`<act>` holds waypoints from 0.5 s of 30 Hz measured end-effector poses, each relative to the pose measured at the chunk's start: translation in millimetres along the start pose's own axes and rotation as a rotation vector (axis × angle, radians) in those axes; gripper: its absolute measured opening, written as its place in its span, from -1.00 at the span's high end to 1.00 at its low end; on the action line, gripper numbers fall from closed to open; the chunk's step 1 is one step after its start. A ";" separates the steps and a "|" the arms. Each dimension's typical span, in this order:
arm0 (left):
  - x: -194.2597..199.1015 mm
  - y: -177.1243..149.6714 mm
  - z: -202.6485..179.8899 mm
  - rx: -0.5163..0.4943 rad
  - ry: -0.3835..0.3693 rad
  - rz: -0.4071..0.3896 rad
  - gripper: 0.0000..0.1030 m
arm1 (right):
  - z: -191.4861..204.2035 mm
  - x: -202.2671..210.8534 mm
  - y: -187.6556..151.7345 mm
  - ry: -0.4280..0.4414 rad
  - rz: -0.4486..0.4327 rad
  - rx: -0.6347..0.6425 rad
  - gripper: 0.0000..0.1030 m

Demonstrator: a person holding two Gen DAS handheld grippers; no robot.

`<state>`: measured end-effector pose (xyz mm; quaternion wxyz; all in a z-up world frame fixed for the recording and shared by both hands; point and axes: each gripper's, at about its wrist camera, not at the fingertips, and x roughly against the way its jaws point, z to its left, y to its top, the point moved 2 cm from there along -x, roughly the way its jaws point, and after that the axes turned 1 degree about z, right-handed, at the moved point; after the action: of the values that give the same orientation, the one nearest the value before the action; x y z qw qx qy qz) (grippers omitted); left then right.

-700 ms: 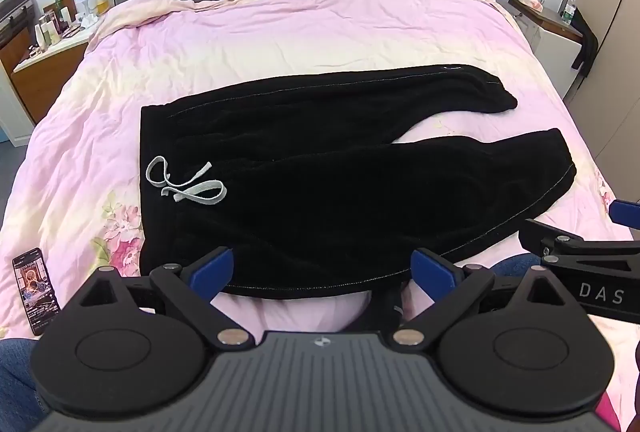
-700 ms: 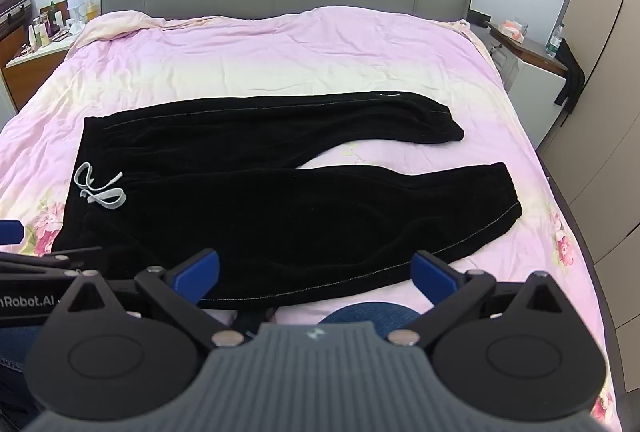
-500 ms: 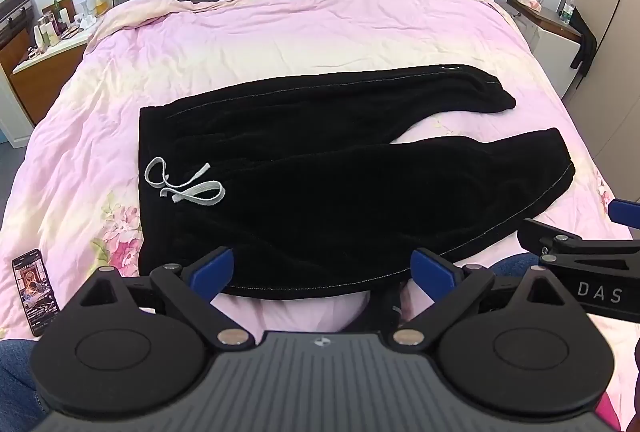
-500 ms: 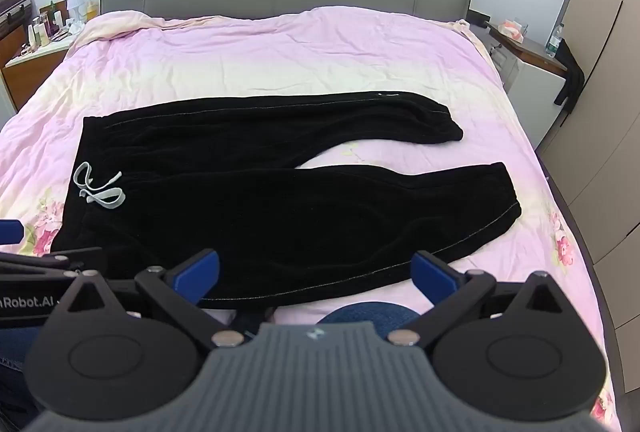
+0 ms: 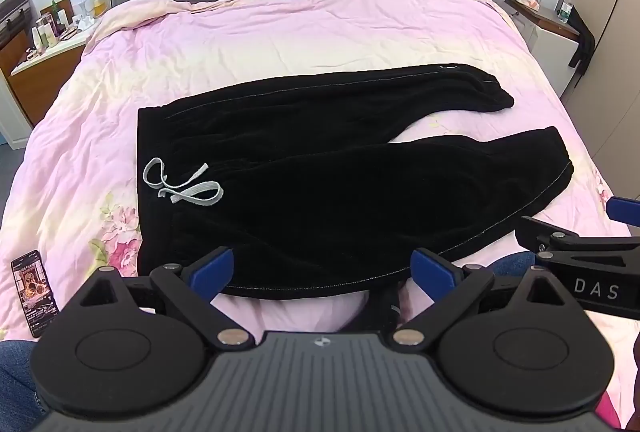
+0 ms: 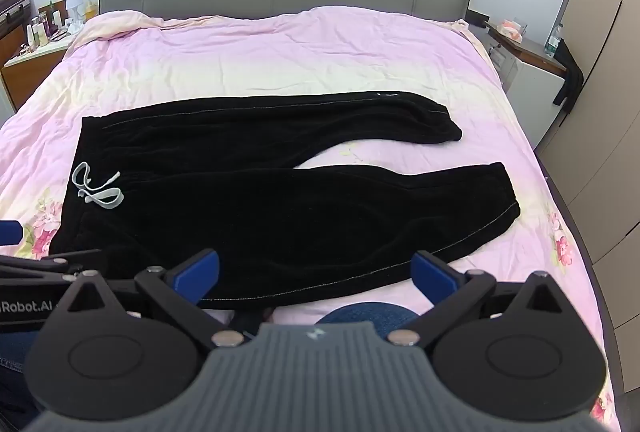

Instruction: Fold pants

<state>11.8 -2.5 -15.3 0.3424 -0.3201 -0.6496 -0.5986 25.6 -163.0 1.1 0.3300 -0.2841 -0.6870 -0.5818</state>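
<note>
Left gripper (image 5: 322, 268) and right gripper (image 6: 316, 268) side by side, angled downward, jaws wide, empty.
</note>
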 end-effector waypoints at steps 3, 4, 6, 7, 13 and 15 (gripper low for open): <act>-0.2 0.0 0.0 -0.002 0.000 -0.001 -1.00 | 0.0 0.0 0.3 0.000 0.000 0.001 -0.90; -0.5 -0.3 0.2 -0.002 0.000 -0.002 -1.00 | -0.1 -0.2 0.4 0.000 0.000 0.001 -0.90; -0.7 0.0 0.4 -0.002 0.000 -0.001 -1.00 | -0.3 -0.1 0.5 0.001 0.000 0.001 -0.90; -0.6 -0.2 0.2 -0.002 0.000 -0.001 -1.00 | -0.2 -0.2 0.4 0.001 0.001 0.000 -0.90; -0.3 -0.1 -1.1 -0.004 0.000 -0.003 -1.00 | -2.9 4.0 0.3 0.000 -0.001 -0.001 -0.90; -0.2 -0.4 -2.0 -0.005 0.000 -0.003 -1.00 | -3.1 4.2 0.5 0.000 -0.001 -0.001 -0.90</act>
<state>11.7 -4.5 -15.5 0.3406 -0.3199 -0.6488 -0.6006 23.7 -165.9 5.0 0.3296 -0.2838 -0.6868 -0.5824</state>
